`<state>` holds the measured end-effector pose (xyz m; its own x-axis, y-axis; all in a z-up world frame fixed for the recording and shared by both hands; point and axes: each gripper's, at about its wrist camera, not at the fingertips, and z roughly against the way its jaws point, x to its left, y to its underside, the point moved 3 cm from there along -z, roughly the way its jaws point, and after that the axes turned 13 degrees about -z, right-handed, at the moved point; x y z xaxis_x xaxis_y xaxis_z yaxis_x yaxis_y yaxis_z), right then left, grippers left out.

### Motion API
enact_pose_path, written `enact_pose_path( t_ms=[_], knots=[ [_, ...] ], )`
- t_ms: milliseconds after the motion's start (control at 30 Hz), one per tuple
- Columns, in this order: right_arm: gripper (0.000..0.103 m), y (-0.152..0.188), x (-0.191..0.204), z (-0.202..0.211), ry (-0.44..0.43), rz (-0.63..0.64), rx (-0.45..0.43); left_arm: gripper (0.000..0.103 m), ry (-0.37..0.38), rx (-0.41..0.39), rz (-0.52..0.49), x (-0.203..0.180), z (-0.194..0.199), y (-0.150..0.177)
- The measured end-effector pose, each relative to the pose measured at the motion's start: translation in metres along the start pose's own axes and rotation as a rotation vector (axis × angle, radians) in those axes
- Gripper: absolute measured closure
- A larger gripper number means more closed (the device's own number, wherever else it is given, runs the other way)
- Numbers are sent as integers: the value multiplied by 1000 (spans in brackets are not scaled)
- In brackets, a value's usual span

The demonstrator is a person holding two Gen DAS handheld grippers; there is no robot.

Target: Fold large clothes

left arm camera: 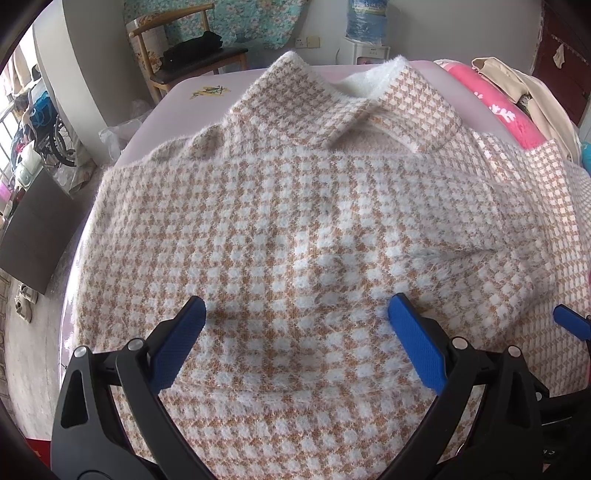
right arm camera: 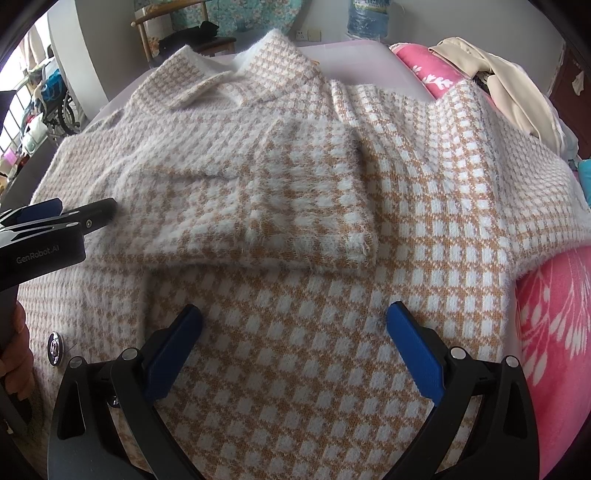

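Observation:
A fuzzy tan-and-white checked sweater (left arm camera: 295, 229) lies spread on a pale pink table (left arm camera: 177, 96), collar (left arm camera: 369, 114) at the far end. One sleeve (right arm camera: 266, 206) is folded across the chest. My left gripper (left arm camera: 295, 314) hovers open over the lower body of the sweater, nothing between its blue pads. My right gripper (right arm camera: 293, 317) is open too, over the sweater's lower right part (right arm camera: 295, 350). In the right wrist view the left gripper (right arm camera: 55, 218) shows at the left edge with a hand (right arm camera: 14, 354) below it. A blue fingertip of the right gripper (left arm camera: 570, 321) peeks in at the right of the left wrist view.
A pink patterned blanket (right arm camera: 554, 332) and beige clothes (right arm camera: 509, 88) lie along the table's right side. A silver button (right arm camera: 56, 349) sits on the sweater's left hem. A wooden chair (left arm camera: 192, 55) with dark clothing and a water jug (left arm camera: 365, 22) stand behind the table.

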<state>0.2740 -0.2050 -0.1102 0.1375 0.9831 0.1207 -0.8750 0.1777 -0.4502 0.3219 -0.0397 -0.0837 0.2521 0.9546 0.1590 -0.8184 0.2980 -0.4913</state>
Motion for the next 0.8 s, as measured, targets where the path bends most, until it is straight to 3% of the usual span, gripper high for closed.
enact_pose_path(
  t_ms=[800],
  knots=[
    [6,-11,3,-4,13,-19,17,7,34,6,4,2,-5,1]
  ],
)
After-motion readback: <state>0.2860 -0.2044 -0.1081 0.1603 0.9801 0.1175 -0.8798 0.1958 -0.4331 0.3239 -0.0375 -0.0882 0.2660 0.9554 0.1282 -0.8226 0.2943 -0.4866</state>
